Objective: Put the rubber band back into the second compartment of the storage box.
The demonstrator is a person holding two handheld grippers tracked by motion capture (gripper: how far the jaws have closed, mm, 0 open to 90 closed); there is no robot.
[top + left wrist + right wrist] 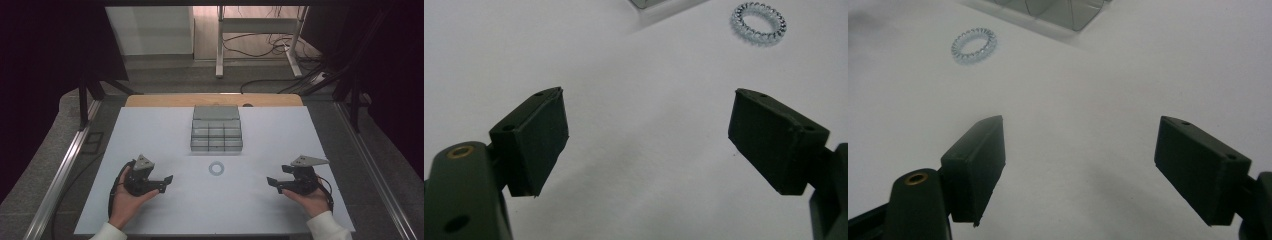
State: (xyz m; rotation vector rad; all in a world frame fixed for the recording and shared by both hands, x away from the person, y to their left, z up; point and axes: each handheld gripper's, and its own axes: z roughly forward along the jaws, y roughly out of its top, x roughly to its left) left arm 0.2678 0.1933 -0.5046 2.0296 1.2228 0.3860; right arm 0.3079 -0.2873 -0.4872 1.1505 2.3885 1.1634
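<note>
Lying flat on the white table (150, 135), a small clear coiled ring (216, 168) sits about midway between the two grippers, ahead of both and touching neither. From the left gripper (162, 183) it is forward and off to the right; from the right gripper (274, 184) it is forward and to the left. Both have their black jaws spread wide with nothing between them, hovering low over bare tabletop. The ring is a springy spiral of glassy plastic, faintly bluish. Just beyond it stands a grey translucent box (216, 134) divided into square compartments, its lid tipped back. The tabletop is matte, smooth and pale, edged with a wooden strip (150, 100) at the far side. Past that, grey floor (165, 75), a white desk frame (260, 30) and loose cables (260, 47) sit among dark curtains (45, 45).
</note>
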